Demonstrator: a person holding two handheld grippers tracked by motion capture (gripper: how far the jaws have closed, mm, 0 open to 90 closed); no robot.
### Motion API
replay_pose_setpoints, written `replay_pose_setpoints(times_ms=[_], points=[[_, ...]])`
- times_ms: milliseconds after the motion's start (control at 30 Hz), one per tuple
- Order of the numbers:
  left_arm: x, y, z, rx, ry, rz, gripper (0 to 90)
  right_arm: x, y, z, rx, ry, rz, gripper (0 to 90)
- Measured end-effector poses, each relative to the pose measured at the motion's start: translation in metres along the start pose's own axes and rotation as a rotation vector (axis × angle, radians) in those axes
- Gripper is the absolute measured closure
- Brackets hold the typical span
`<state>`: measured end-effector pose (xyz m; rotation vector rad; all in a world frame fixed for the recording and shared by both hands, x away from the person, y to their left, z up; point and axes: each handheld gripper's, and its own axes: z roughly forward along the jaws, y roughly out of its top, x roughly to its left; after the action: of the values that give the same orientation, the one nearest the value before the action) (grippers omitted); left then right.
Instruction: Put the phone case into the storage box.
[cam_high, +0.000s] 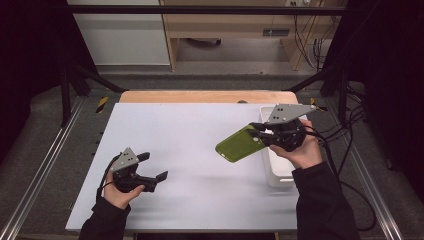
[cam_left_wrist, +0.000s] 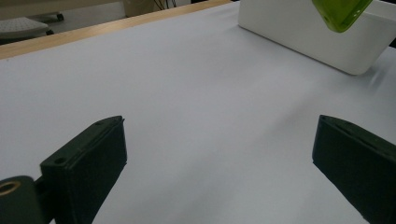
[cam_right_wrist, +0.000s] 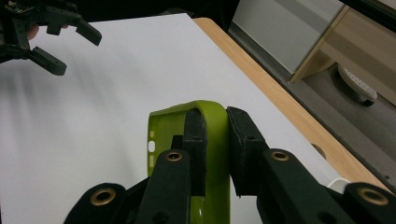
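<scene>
Here, at the desk's (cam_high: 200, 150) near left, my left gripper (cam_high: 154, 167) hovers low over the white surface, its jaws spread wide with nothing between them. Across the sheet to the right, my right gripper (cam_high: 258, 134) holds a green phone case (cam_high: 239, 144) aloft, jaws pinched on one side wall of the case, which juts out leftward over the desk. Just behind it, a white tray (cam_high: 278, 172) sits near the desk's right edge.
</scene>
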<state>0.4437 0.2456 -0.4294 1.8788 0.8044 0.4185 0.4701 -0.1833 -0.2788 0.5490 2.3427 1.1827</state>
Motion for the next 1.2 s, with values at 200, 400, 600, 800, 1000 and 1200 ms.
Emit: replay_pose_setpoints(times_ms=[200, 400, 600, 800, 1000, 1200], points=[[0.006, -0.005, -0.005, -0.005, 0.019, -0.004, 2.7, -0.003, 0.007, -0.004, 0.021, -0.021, -0.045, 78.8], [0.013, -0.011, -0.009, -0.004, 0.039, -0.014, 2.6, -0.008, 0.013, -0.007, 0.042, -0.039, -0.088, 78.8], [0.017, -0.014, -0.011, -0.005, 0.052, -0.024, 2.6, -0.009, 0.018, -0.008, 0.063, -0.051, -0.120, 78.7], [0.021, -0.017, -0.015, -0.010, 0.062, -0.030, 2.6, -0.012, 0.022, -0.008, 0.087, -0.067, -0.153, 78.8], [0.025, -0.020, -0.018, -0.012, 0.070, -0.036, 2.6, -0.016, 0.025, -0.009, 0.113, -0.081, -0.181, 78.7], [0.028, -0.022, -0.019, -0.012, 0.080, -0.040, 2.6, -0.020, 0.028, -0.010, 0.124, -0.092, -0.210, 78.7]])
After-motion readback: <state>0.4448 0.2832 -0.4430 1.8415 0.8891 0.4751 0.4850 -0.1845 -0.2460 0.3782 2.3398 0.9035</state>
